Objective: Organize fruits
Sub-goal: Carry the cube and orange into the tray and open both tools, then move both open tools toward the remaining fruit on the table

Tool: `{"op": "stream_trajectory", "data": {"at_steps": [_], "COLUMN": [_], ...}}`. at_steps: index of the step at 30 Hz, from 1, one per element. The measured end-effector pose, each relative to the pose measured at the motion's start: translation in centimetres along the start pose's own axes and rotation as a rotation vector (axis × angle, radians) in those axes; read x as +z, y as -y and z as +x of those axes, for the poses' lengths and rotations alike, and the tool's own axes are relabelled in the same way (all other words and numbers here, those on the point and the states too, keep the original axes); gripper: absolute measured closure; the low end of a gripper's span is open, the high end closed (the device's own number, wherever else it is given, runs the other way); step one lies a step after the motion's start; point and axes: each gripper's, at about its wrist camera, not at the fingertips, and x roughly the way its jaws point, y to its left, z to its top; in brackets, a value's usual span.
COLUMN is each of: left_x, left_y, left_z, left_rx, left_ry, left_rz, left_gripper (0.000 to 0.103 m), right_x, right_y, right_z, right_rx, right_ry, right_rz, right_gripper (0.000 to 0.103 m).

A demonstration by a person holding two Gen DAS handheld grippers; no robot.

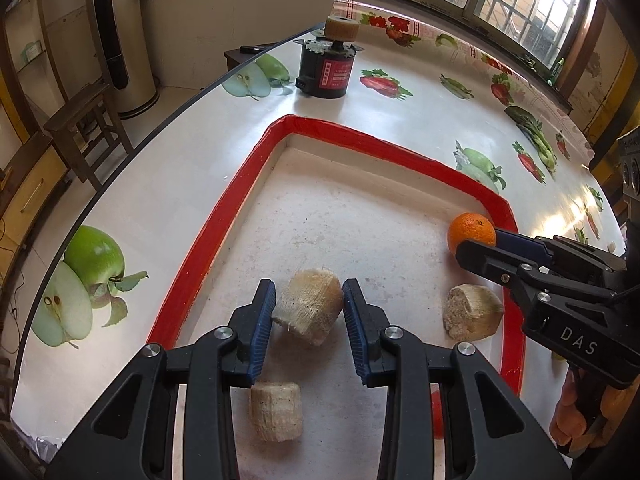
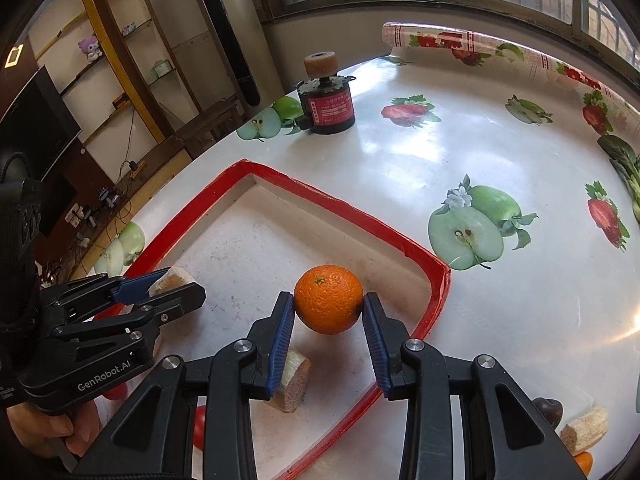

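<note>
A white tray with a red rim (image 1: 224, 216) (image 2: 400, 246) lies on the table. My left gripper (image 1: 309, 300) is shut on a pale fibrous chunk (image 1: 308, 306) and holds it over the tray; it also shows in the right wrist view (image 2: 172, 280). My right gripper (image 2: 329, 306) is shut on an orange (image 2: 329, 298) above the tray's right part; the orange shows in the left wrist view (image 1: 471, 232). Two more pale chunks (image 1: 276, 410) (image 1: 472, 312) lie in the tray. One of them shows in the right wrist view (image 2: 294, 380).
A black and red motor with a pale spool on top (image 1: 328, 66) (image 2: 330, 108) stands at the far end of the fruit-print table. A dark fruit (image 2: 550, 410), another pale chunk (image 2: 584, 428) and an orange piece (image 2: 584, 462) lie outside the tray. A red fruit (image 2: 198, 426) lies under my right gripper.
</note>
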Motion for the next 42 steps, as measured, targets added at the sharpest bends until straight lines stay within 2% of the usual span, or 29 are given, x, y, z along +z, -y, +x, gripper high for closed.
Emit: {"op": "stream_trajectory", "data": {"at_steps": [3,7,9,11,13,27,32,42], "left_x": [0.0,0.1,0.0,-0.1,-0.3,-1.7,-2.2,-3.5], "left_y": [-0.1,-0.4,-0.6,-0.6,-0.5,2.9,4.5,7.7], "left_z": [0.0,-0.2,-0.5,-1.2,-1.8,-6.0,-7.0,-7.8], "left_rx": [-0.003,0.012,0.013,0.014,0.011,0.002,-0.011,-0.049], "left_ry": [-0.009,-0.014,-0.011,0.002,0.016,0.100,0.121,0.123], "left_rz": [-0.005,-0.027,-0.038,-0.044,-0.049,0.005,0.030,0.081], "left_gripper": [0.071,0.063,0.061,0.052,0.048,0.047,0.034,0.034], "right_x": [0.0,-0.1,-0.2,-0.3,-0.5,-4.9,-6.7,-10.2], "right_y": [0.0,0.0,0.2,0.3,0.3,2.0,3.1,6.3], "right_z": [0.6,0.5,0.0,-0.8,-1.7,-9.7,-11.9,-15.3], "right_rx": [-0.002,-0.002,0.001,0.004,0.009,0.018,0.007,-0.038], "right_ry": [-0.012,-0.008,0.005,0.020,0.034,0.148,0.168,0.200], "right_rz": [0.000,0.009,0.019,0.026,0.028,0.082,0.104,0.170], "right_gripper": [0.066,0.064,0.058,0.051,0.051,0.051,0.051,0.049]}}
